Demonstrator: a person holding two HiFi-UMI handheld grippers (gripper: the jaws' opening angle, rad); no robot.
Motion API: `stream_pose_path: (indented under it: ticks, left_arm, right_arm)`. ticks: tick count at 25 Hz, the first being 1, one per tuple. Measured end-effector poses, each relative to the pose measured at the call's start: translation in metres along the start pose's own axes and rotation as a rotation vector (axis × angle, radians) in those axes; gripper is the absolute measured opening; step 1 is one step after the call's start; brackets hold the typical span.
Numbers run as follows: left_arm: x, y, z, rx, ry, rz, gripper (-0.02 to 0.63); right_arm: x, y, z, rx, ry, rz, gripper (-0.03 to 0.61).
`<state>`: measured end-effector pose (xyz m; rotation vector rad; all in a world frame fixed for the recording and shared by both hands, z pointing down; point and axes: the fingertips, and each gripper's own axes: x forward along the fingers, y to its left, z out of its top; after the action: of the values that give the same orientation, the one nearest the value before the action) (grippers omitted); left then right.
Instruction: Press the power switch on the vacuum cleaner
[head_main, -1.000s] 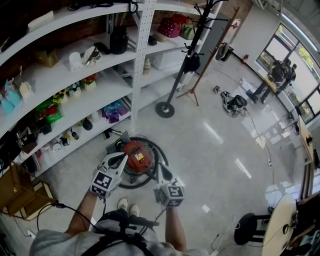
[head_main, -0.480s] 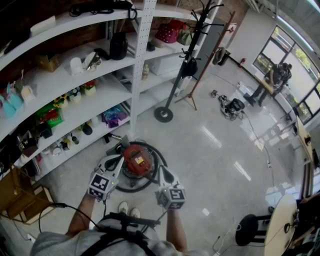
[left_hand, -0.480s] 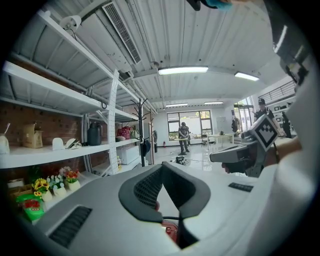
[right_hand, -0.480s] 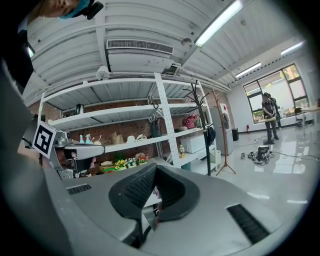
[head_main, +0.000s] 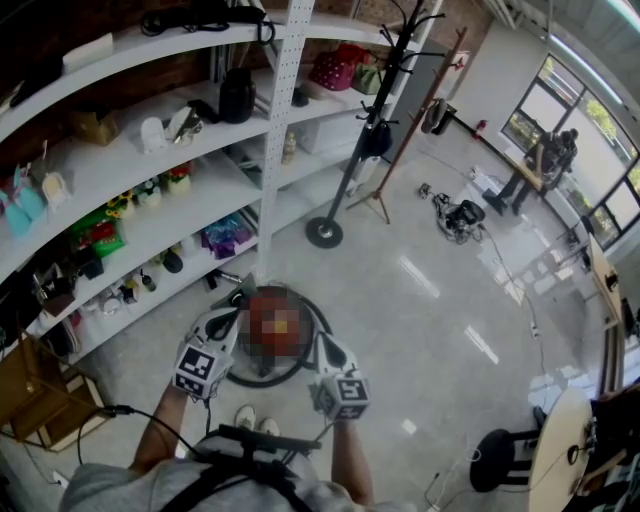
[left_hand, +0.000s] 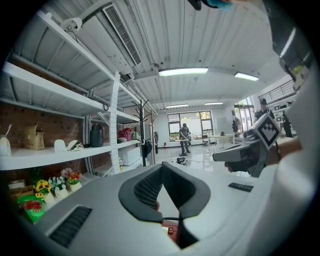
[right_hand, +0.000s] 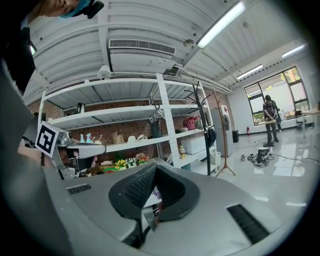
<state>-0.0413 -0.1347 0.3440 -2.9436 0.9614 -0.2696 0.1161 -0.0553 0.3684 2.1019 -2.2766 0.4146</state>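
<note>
Vacuum cleaner sits on the floor just off the foot of the white shelf post. Its black hose is looped round it, right in front of the person's shoes. Person stands over it w/ both tools held low & angled inward, prob. so either tip can come down on top of the body. Left gripper hangs over the vacuum's left side. Right gripper is over its right side, by the hose. Neither clearly touches it. Both pairs of jaws are pressed together w/ nothing between them, a sensible shape for the job, since a closed tip makes one blunt point for poking a button. Switch itself can't be made out: the vacuum's top is blurred, so pressed or not isn't readable.
</note>
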Motion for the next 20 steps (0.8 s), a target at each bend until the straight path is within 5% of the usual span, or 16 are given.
stream_pose_path:
  ticks: [20]
  left_arm:
    - [-0.012, 0.004, -0.010, -0.010, 0.016, 0.001, 0.006]
  right_arm:
    - [-0.004, 0.015, -0.018, 0.011, 0.025, 0.000, 0.011]
